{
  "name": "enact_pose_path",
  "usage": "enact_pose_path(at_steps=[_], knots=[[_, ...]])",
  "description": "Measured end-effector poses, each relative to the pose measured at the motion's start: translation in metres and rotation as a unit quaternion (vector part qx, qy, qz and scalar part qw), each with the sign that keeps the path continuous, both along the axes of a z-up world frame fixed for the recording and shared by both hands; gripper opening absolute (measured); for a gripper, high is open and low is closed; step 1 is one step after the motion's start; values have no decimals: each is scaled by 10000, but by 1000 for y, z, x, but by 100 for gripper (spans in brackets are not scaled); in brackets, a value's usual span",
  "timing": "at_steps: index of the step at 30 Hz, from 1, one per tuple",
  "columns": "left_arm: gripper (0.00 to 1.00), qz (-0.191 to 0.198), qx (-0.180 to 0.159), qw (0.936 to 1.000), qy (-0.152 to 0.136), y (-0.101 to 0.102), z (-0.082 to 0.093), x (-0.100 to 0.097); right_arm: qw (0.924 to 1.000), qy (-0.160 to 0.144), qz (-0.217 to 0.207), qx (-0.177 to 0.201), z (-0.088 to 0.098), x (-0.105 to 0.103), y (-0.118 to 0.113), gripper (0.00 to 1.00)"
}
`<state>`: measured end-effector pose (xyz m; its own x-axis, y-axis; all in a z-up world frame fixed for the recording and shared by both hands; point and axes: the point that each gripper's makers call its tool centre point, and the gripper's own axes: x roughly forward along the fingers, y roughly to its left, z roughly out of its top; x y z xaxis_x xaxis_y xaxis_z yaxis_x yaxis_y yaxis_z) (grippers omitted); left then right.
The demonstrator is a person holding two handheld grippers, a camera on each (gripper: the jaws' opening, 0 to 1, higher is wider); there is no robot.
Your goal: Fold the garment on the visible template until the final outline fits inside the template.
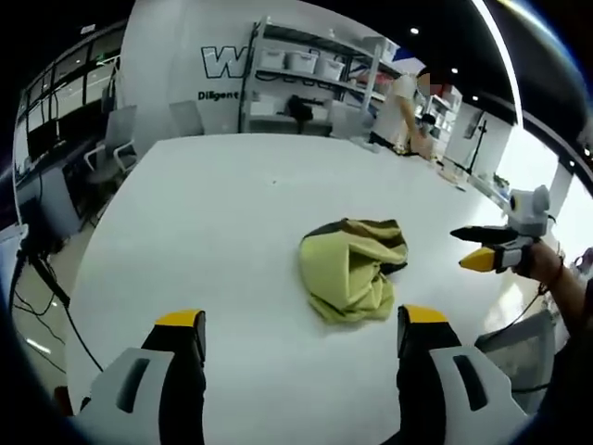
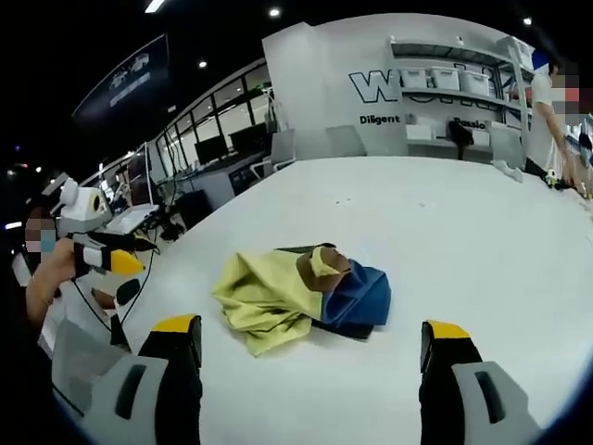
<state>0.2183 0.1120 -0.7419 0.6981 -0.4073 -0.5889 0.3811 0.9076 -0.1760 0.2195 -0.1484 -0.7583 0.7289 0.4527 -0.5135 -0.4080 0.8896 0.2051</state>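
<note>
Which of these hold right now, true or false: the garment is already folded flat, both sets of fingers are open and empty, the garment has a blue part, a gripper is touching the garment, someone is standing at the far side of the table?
1. The garment is folded flat. False: it lies crumpled in a heap on the white table.
2. Both grippers are open and empty. True: the left gripper and the right gripper each show spread fingers with nothing between them.
3. The garment has a blue part. True: the right gripper view shows blue beside the yellow-green fabric.
4. A gripper is touching the garment. False: both are clear of it.
5. A person stands at the table's far side. True.
</note>
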Motion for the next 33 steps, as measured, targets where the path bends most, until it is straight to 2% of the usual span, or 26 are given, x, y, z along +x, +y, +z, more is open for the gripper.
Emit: enact_pose_path(at_steps=[8,12,14,17,20,22,26,33], knots=[[78,19,19,10000,31,-2,-10,12,10000,-13,76,36,-4,12,4,95],[76,-10,-15,9999,100,-7,-21,22,9998,-3,185,32,-12,21,10,91],[74,-24,16,9999,105,-9,-25,26,9997,28,220,48,-16,24,12,86],[73,-52,4,9999,149,-11,-27,28,9997,39,256,35,-19,25,13,72],[72,-167,153,9997,113,-15,-34,36,9994,32,339,-45,-24,32,16,69],[70,-174,81,9998,107,-19,-38,41,9993,54,359,-52,-29,36,16,67],[66,-182,12,9997,166,-24,-45,47,9995,24,312,-76,-33,42,15,51],[60,-348,38,9987,373,-36,-66,52,9992,260,188,254,-46,50,18,47]])
